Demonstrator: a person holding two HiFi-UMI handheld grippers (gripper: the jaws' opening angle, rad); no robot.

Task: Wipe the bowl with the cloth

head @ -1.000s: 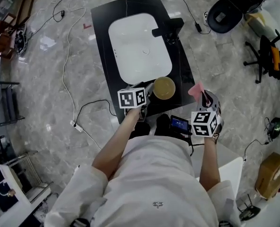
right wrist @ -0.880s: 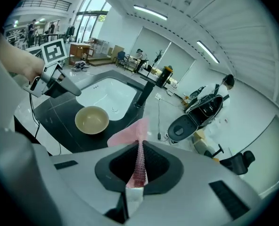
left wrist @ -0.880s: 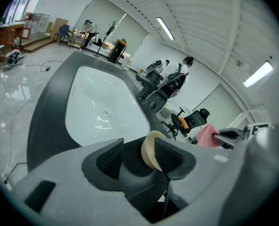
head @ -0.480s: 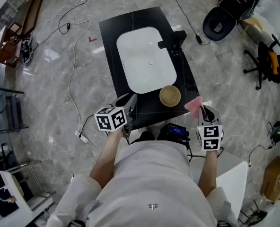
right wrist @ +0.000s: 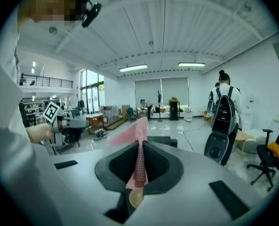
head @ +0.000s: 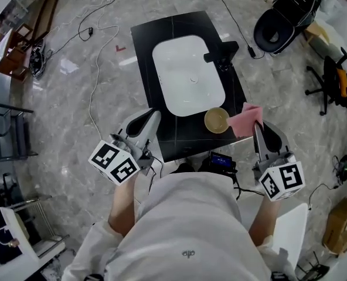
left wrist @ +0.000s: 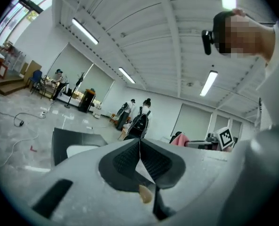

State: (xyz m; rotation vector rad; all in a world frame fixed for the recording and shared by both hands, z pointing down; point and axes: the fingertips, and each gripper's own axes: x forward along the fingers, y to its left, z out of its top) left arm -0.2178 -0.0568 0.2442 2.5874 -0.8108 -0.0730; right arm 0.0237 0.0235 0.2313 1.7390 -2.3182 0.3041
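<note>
left gripper: jaws have just been closing, now pressed together, nothing in them | right gripper: pinches the pink cloth | bowl: on the black table, by the sink

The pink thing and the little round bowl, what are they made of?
The pink cloth looks like soft knitted or woven fabric: it folds limply and shows a bumpy, matte weave. The bowl is tan and dull, not shiny, so maybe wood or bamboo, though matte plastic is possible.
</note>
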